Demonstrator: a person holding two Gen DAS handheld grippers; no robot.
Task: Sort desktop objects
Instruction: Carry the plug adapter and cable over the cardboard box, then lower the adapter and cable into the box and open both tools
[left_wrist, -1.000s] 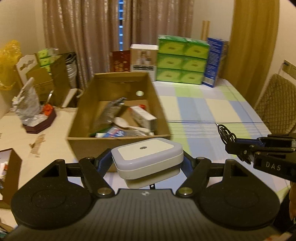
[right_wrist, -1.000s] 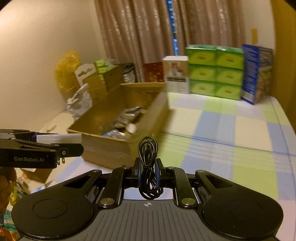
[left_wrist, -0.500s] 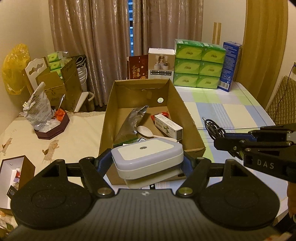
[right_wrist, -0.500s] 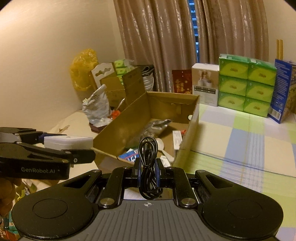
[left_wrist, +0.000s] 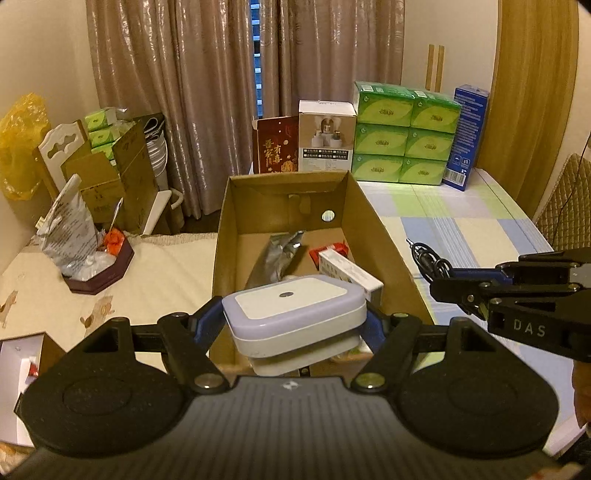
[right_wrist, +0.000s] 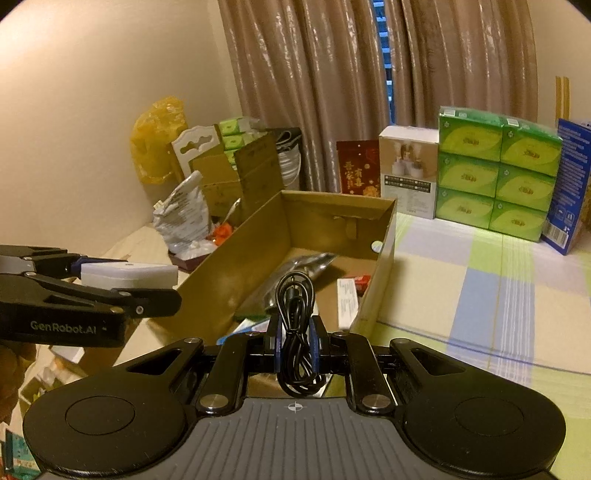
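A: How far along was the sorting?

B: Partly done. The open cardboard box (left_wrist: 373, 225) already held a silver pouch (left_wrist: 275, 258) and a small white carton (left_wrist: 349, 271). Two items were not yet in.

A: Which ones?

B: The left gripper (left_wrist: 295, 323) was clamped on a white rounded-square device (left_wrist: 293, 308), held above the box's near end. The right gripper (right_wrist: 295, 341) was clamped on a coiled black cable (right_wrist: 295, 332), just right of the box.
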